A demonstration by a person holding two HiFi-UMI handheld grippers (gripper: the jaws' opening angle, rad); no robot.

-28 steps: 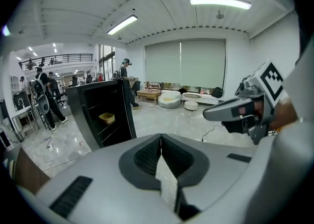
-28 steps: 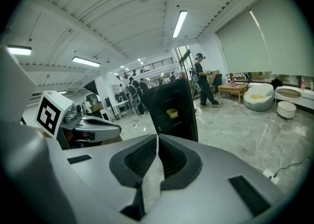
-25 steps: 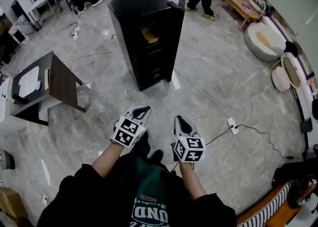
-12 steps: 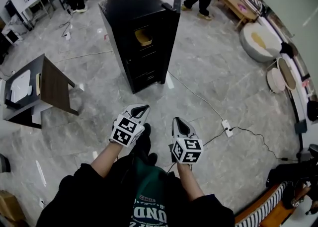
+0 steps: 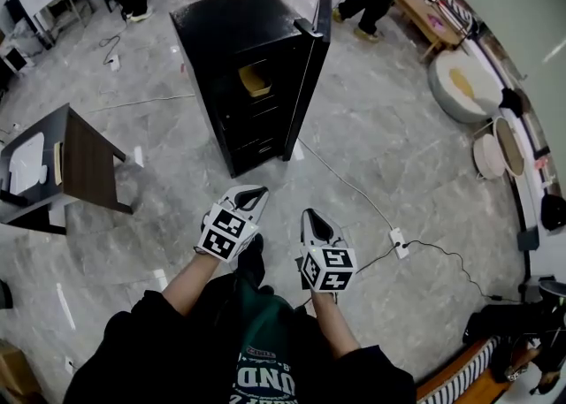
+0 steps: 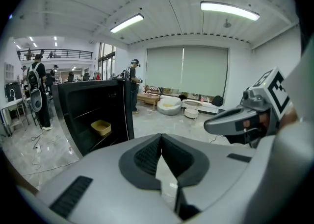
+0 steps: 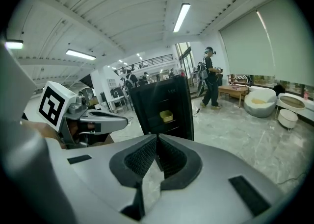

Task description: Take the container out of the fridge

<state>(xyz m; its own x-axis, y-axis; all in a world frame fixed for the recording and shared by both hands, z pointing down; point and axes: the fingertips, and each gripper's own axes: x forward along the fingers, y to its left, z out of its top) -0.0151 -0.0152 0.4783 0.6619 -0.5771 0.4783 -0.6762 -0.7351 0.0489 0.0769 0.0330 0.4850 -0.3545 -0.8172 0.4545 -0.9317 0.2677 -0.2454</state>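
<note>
Approach step, I'd say: fridge (image 5: 239, 49) stands well ahead with its door (image 5: 311, 66) open on the right, and the yellow container (image 5: 256, 82) sits on an upper shelf inside. Next move: close the gap, open a jaw pair, reach onto that shelf. Left gripper (image 5: 255, 192) clenched, nothing between jaws, touching nothing. Right gripper (image 5: 309, 215) same: jaws together, empty
</note>
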